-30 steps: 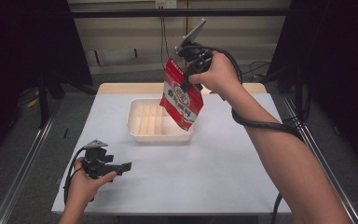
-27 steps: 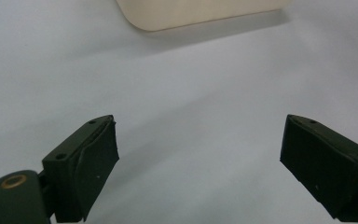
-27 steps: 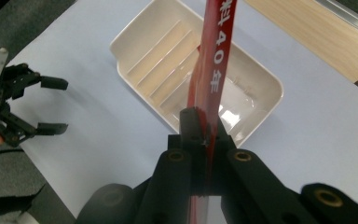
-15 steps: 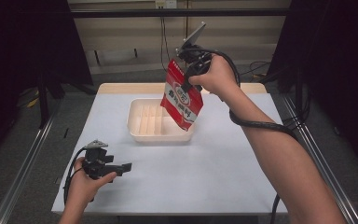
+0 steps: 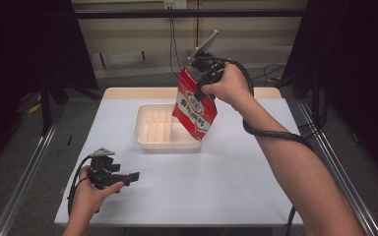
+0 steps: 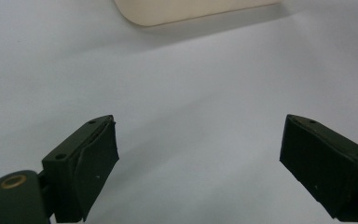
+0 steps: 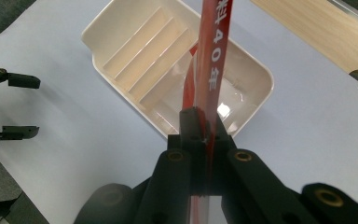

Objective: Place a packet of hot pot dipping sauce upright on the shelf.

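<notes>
Red packet (image 5: 195, 109) is what I am working on, and it hangs in the air over the right end of the cream tray (image 5: 147, 140), its lower corner dipping toward the tray's near right rim in the high view. Going from big to small: the white surface (image 5: 216, 187) carries the tray near its middle, with a strip of bare wood showing at its far edge. The tray is open-topped with shallow ribs running along its floor, and I see nothing lying in it.

My right tool (image 7: 200, 122) is clamped on the packet's top edge, jaws pressed together with the thin red seam between them; from the right tool view the packet hangs edge-on straight down toward the tray's right half. My left tool (image 5: 128, 176) sits low at the near left of the surface, well apart from the tray, its jaws spread wide with nothing between them.

I judge this to be the carry-and-place step, the packet held above its target but not yet set down. The next move calls for lowering it so that it clears the rim and lies on the ribbed floor, and only then parting the jaws.
</notes>
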A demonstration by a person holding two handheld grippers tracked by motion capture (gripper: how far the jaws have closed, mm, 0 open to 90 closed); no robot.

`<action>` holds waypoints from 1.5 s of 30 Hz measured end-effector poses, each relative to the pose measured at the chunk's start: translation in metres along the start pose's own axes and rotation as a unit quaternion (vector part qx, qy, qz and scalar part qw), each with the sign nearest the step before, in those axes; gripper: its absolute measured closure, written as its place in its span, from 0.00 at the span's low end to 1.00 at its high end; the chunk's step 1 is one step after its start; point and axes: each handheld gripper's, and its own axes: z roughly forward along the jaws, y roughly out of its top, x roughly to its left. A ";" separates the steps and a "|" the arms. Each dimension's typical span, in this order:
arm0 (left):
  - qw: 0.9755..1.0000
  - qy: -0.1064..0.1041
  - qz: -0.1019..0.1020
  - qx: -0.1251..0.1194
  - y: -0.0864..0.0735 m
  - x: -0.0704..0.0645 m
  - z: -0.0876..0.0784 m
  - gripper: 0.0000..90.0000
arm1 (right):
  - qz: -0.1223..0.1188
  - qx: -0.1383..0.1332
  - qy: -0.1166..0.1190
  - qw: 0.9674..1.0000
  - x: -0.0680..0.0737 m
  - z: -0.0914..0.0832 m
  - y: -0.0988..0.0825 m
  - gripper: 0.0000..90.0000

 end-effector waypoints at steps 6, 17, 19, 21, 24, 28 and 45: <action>1.000 -0.001 -0.008 -0.007 0.000 0.000 0.000 0.12 | 0.005 0.007 -0.003 1.000 -0.002 0.003 0.002 1.00; 1.000 0.003 -0.003 -0.003 0.000 0.001 -0.002 0.12 | 0.011 0.016 -0.007 1.000 -0.002 0.008 0.005 1.00; 1.000 0.003 -0.002 -0.005 0.000 0.001 -0.002 0.12 | 0.012 0.018 -0.008 1.000 -0.002 0.008 0.005 1.00; 1.000 0.003 -0.002 -0.005 0.000 0.001 -0.002 0.12 | 0.012 0.019 -0.009 1.000 -0.001 0.010 0.006 1.00; 1.000 0.002 -0.004 -0.005 0.000 0.001 -0.003 0.12 | 0.010 0.021 -0.009 1.000 -0.001 0.012 0.007 1.00; 1.000 0.004 -0.003 -0.007 0.000 0.001 -0.003 0.12 | 0.009 0.025 -0.009 1.000 0.000 0.014 0.008 1.00; 1.000 0.003 -0.004 -0.006 0.000 0.000 -0.003 0.13 | 0.011 0.027 -0.005 1.000 -0.002 0.023 0.010 1.00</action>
